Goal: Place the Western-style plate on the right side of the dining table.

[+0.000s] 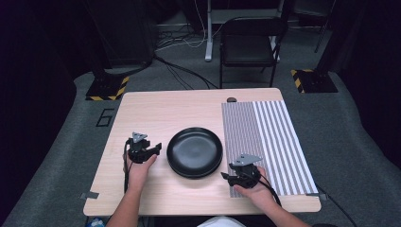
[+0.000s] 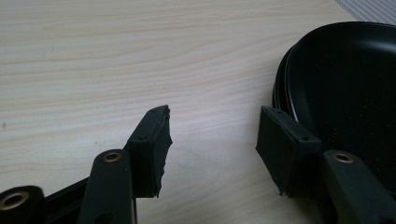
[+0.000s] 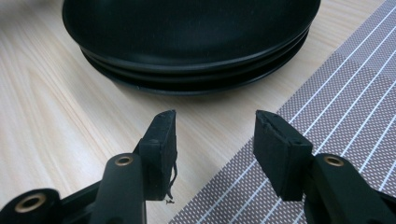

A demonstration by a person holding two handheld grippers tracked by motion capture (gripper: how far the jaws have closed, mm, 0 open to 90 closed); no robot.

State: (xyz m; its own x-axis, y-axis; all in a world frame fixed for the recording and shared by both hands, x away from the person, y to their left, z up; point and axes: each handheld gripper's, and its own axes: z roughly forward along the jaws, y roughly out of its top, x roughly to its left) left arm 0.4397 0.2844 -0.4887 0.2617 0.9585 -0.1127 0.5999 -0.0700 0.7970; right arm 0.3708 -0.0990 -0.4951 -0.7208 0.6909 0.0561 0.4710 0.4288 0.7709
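while a stack of black plates point(image 1: 194, 152) sits in the middle of the bench point(image 1: 156, 111), the left claw point(image 1: 157, 148) rests just to the stack's left and the right claw point(image 1: 225, 176) just off its near right edge, each held in a hand. in the left gripper view the left claw point(image 2: 212, 140) has its jaws apart with only bare wood between the pads; the stack of black plates point(image 2: 345, 88) lies just beyond and beside one jaw, its rim close to that pad point(image 2: 280, 149) but not pinched. in the right gripper view the right claw point(image 3: 215, 149) also stands parted and grips nothing; the stack of black plates point(image 3: 191, 32) is straight ahead of its tips, near but apart from them, and three rims can be counted one over another. one jaw of the right claw hangs over the striped mat point(image 3: 336, 107), which spreads out on that side of the claw, and the other over bare wood.
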